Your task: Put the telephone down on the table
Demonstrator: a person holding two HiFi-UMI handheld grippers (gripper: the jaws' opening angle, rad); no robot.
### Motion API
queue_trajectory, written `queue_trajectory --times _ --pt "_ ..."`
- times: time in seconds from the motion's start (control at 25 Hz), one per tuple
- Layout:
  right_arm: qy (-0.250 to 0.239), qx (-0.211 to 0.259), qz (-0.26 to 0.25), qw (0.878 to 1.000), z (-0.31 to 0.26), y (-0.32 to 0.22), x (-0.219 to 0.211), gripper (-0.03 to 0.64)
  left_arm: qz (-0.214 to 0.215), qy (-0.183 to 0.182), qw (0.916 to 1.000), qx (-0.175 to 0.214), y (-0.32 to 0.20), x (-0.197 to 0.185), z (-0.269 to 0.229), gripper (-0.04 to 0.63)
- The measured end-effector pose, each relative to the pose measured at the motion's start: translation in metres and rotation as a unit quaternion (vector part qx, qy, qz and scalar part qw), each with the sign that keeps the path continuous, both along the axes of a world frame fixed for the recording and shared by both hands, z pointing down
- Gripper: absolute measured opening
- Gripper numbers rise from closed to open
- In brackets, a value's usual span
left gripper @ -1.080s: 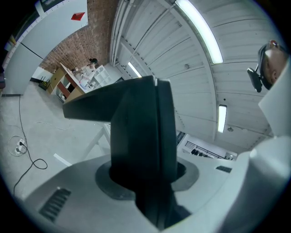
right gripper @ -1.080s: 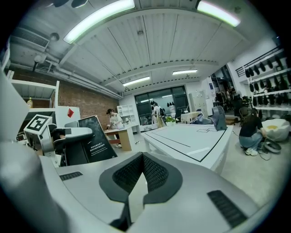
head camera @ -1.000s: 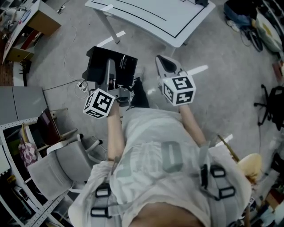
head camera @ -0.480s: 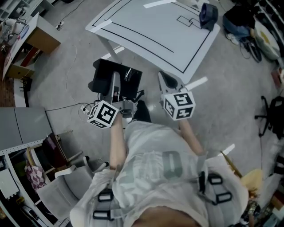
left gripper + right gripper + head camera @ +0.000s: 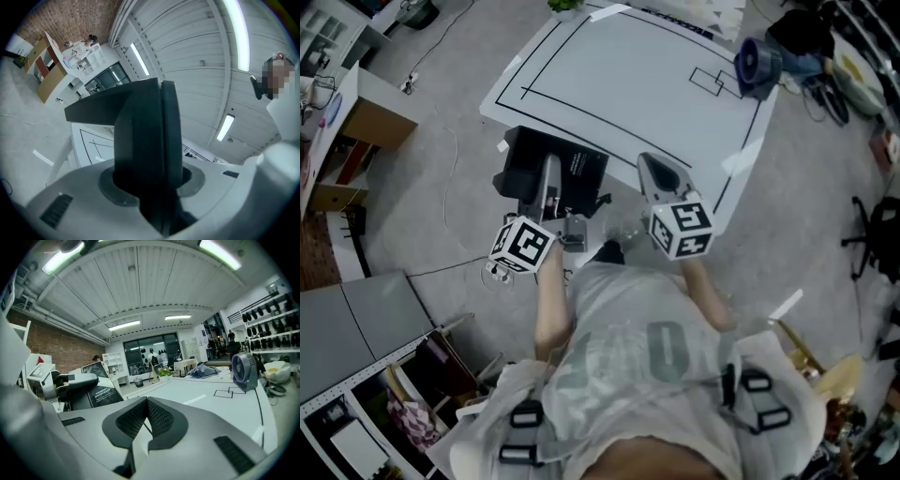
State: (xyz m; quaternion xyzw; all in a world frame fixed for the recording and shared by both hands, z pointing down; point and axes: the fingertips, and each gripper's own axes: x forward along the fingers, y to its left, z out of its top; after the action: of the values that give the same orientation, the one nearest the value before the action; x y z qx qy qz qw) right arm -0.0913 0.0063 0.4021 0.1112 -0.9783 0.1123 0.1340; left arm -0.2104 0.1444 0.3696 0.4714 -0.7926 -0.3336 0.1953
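Note:
The telephone [image 5: 555, 171] is a flat black unit, held up over the floor just short of the white table [image 5: 619, 84]. My left gripper [image 5: 549, 187] is shut on it; in the left gripper view the black body [image 5: 140, 122] fills the space between the jaws [image 5: 150, 173]. My right gripper [image 5: 653, 172] is at the table's near edge, shut, with nothing in it; its pads [image 5: 159, 420] meet in the right gripper view. That view also shows the telephone [image 5: 101, 392] at the left and the tabletop [image 5: 197, 392] with black taped lines.
A blue fan [image 5: 752, 64] stands on the table's far right corner, beside a small taped rectangle. A wooden cabinet [image 5: 375, 122] is at the left, shelving [image 5: 356, 422] at the lower left, bags and clutter [image 5: 853, 56] at the right. A cable runs across the floor.
The table has come much nearer in the head view. Both grippers have travelled toward it, the left one still gripping the telephone. Chair and shelving have slid back to the lower left.

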Motion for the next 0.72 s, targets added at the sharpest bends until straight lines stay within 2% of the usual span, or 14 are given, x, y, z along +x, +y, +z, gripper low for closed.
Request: queue_trajectory --times 0.16,0.32,0.52,0.72 --pt "0.002 0.006 0.015 1.0 -0.003 -0.014 -0.048 0.008 0.022 -0.003 0.9997 0.006 -0.022 -0.053 -0.008 0.16" --pt "0.008 0.006 0.031 0.999 -0.001 -0.027 -0.079 0.008 0.04 0.001 0.9991 0.011 -0.039 -0.089 -0.01 0.16" --pt "0.024 0.011 0.043 0.999 0.007 -0.042 -0.092 0.008 0.061 0.01 0.998 0.013 -0.056 -0.107 -0.003 0.16" --pt "0.035 0.007 0.042 0.998 0.021 -0.057 -0.089 0.008 0.067 0.012 0.9976 0.009 -0.072 -0.103 0.008 0.16"
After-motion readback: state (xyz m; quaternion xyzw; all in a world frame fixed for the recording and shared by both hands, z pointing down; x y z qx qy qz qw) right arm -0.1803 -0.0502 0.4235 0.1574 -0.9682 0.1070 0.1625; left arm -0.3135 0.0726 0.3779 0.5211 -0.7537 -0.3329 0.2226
